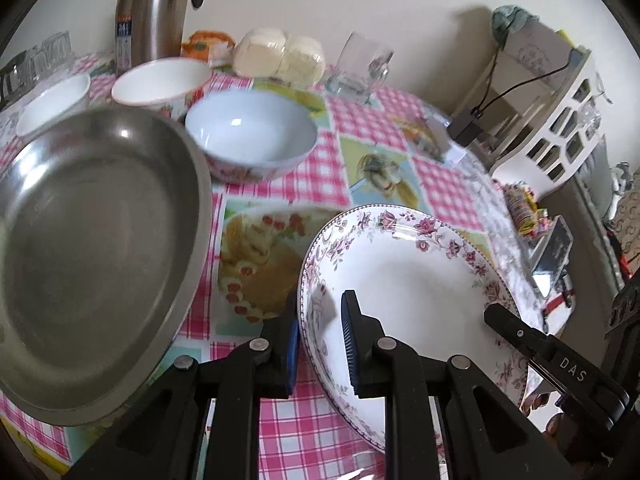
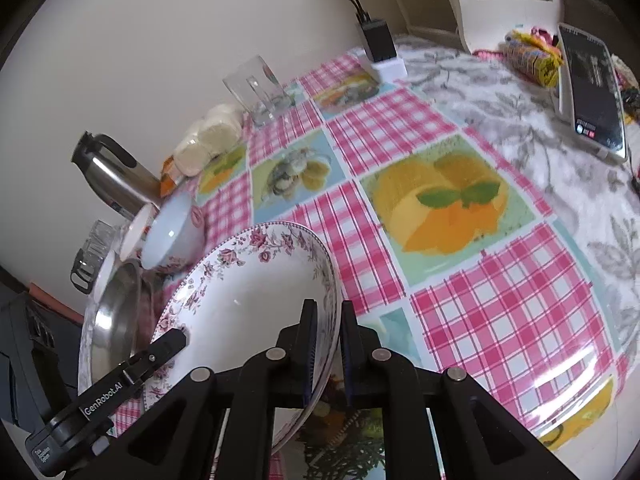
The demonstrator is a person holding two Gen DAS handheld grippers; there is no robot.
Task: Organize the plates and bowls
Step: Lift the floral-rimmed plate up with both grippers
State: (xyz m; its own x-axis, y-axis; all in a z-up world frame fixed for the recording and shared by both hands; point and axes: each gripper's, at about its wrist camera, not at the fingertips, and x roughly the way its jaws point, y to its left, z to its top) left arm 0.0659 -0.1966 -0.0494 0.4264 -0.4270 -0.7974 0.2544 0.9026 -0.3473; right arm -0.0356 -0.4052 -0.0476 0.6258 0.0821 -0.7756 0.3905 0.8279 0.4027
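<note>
A white plate with a pink floral rim [image 1: 404, 280] hangs tilted just above the checked tablecloth, gripped at two opposite edges. My left gripper [image 1: 320, 304] is shut on its left rim, one blue pad inside and one outside. My right gripper [image 2: 327, 308] is shut on the opposite rim of the same plate [image 2: 248, 300]. A steel plate [image 1: 100, 256] lies close on the left. Behind it stand a pale blue bowl [image 1: 250, 132], a white bowl [image 1: 160, 84] and a smaller white bowl [image 1: 52, 100].
Along the wall stand a steel thermos [image 1: 152, 12], a bag of white buns [image 1: 280, 56] and a clear glass [image 1: 364, 68]. A white slotted basket [image 1: 560, 120] and a black charger [image 1: 466, 128] are at the right. A phone [image 2: 592, 88] lies on the grey cloth.
</note>
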